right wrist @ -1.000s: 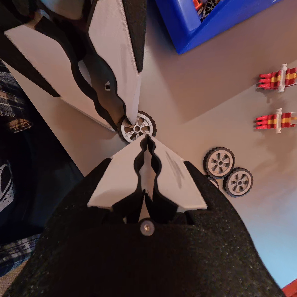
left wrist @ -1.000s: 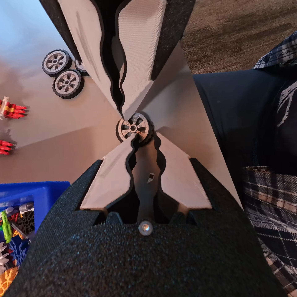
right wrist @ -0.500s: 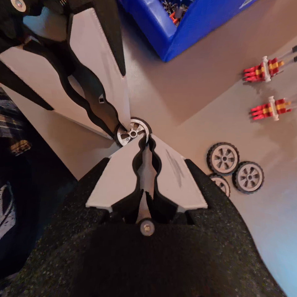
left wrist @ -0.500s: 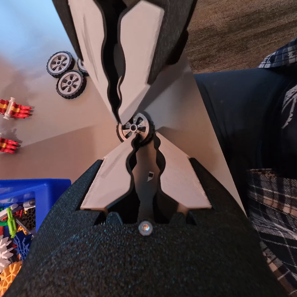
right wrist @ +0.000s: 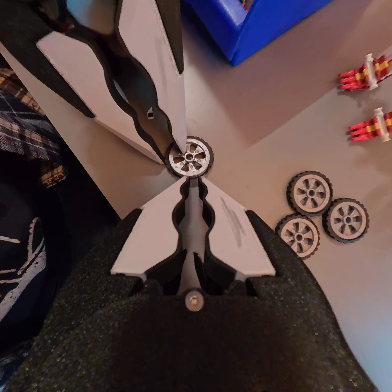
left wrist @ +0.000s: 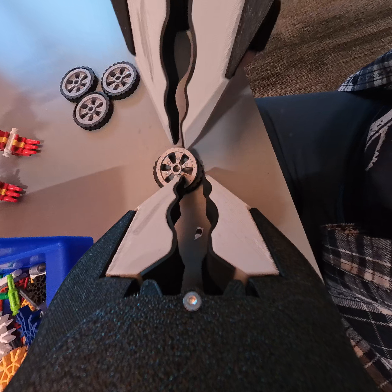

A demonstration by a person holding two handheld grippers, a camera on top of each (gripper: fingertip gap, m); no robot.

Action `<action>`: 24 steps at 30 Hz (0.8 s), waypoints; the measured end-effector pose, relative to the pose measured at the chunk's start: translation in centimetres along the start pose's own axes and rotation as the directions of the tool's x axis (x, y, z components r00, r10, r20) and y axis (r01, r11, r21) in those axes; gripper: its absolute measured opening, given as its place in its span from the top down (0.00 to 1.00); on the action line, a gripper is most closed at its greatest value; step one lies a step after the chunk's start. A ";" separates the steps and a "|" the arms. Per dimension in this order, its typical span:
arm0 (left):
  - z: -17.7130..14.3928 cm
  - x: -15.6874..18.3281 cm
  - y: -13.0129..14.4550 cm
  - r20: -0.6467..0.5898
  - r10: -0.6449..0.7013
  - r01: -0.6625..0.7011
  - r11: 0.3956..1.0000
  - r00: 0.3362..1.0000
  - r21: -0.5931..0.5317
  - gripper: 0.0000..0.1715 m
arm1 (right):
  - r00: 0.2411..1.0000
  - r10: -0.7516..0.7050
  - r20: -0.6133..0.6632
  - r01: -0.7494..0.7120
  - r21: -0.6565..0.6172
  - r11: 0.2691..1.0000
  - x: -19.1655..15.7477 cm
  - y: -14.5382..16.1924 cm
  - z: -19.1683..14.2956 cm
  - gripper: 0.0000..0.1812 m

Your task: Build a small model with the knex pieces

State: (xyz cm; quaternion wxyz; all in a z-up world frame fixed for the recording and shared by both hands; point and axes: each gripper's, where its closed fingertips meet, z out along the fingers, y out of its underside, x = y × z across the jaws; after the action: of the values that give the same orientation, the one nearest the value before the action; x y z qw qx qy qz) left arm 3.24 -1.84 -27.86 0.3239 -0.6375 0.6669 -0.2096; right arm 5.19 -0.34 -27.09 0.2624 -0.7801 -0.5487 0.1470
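Wheel (left wrist: 177, 168) sits near the tabletop (left wrist: 84, 201) edge, gripped by our left gripper (left wrist: 188, 180); our right gripper (right wrist: 193, 177), fingertips nearly closed and empty, touches its rim. Three wheels (right wrist: 320, 214), red connectors (right wrist: 369, 127) and blue bin (left wrist: 53, 252) lie apart.

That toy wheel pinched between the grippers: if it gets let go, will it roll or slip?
The wheel would probably roll if it landed on edge, since it is round. Its knobbly black tyre likely grips the fingers rather than slipping. It looks like stiff, light plastic, so the left gripper should not deform it.
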 end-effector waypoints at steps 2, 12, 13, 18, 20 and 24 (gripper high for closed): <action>0.0 0.0 0.0 -0.002 -0.001 0.001 1.000 1.000 0.000 0.90 | 1.000 0.016 0.016 -0.017 0.036 0.999 -0.2 -0.7 -0.5 0.96; -0.2 0.2 0.1 0.008 0.006 -0.006 1.000 1.000 -0.010 0.90 | 0.999 0.034 0.017 -0.034 0.018 0.999 -0.4 0.0 0.3 0.95; -0.2 0.2 0.1 0.008 0.006 -0.006 1.000 1.000 -0.009 0.90 | 0.999 0.031 0.017 -0.032 0.017 0.999 -0.4 0.0 0.4 0.95; -0.3 0.3 0.1 0.000 0.002 -0.002 1.000 1.000 -0.011 0.90 | 1.000 0.016 0.004 -0.016 0.008 1.000 -0.6 0.0 0.3 0.95; -0.4 0.3 0.1 -0.003 0.001 -0.001 1.000 1.000 -0.011 0.90 | 1.000 0.026 0.010 -0.026 0.015 1.000 -0.6 0.0 0.3 0.94; -0.4 0.4 0.1 0.003 0.022 -0.022 1.000 1.000 -0.005 0.90 | 0.999 0.050 0.017 -0.051 0.038 0.998 -1.0 -0.1 0.3 0.90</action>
State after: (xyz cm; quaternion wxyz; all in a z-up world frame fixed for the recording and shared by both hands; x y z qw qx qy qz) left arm 2.87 -2.28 -27.71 0.3255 -0.6312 0.6741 -0.2032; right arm 4.60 -1.21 -27.38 0.2690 -0.7873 -0.5279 0.1706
